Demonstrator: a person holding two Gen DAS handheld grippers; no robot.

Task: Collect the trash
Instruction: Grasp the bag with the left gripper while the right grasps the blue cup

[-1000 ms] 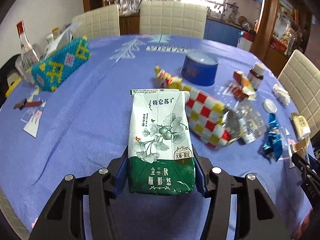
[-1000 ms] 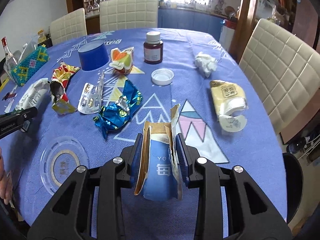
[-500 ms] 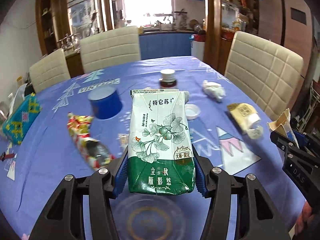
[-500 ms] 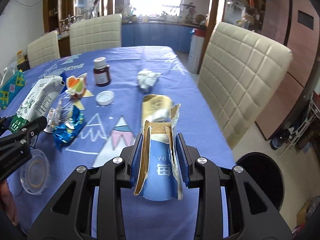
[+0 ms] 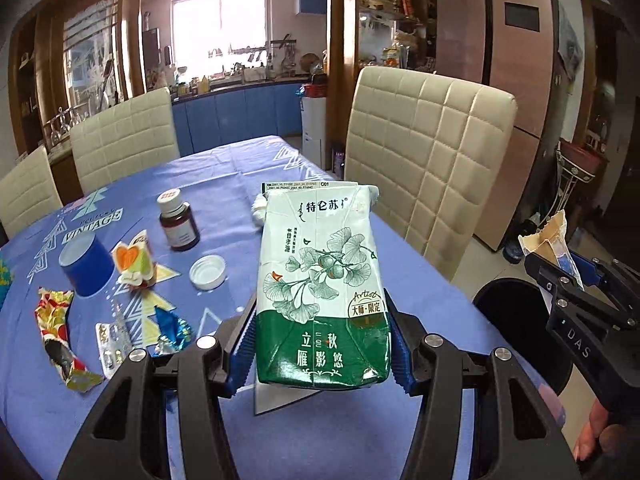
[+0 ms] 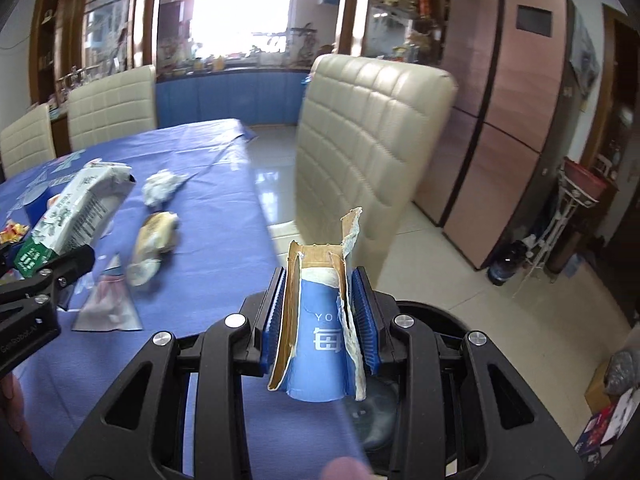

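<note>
Milk carton [image 5: 324, 292] sits clamped in my left tongs [image 5: 322, 344], above the tabletop [image 5: 248, 184] near its right edge. My right tongs [image 6: 320, 320] are closed narrow on a torn blue paper cup [image 6: 320, 344], held past that edge, over the black bin [image 6: 440, 320] on the floor.

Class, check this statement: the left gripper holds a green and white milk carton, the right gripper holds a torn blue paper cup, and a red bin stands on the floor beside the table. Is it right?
Not quite. The bin is black, not red; the left wrist view shows it below the right gripper. The rest stands: the left gripper holds the milk carton, and the right holds the torn blue paper cup.
</note>
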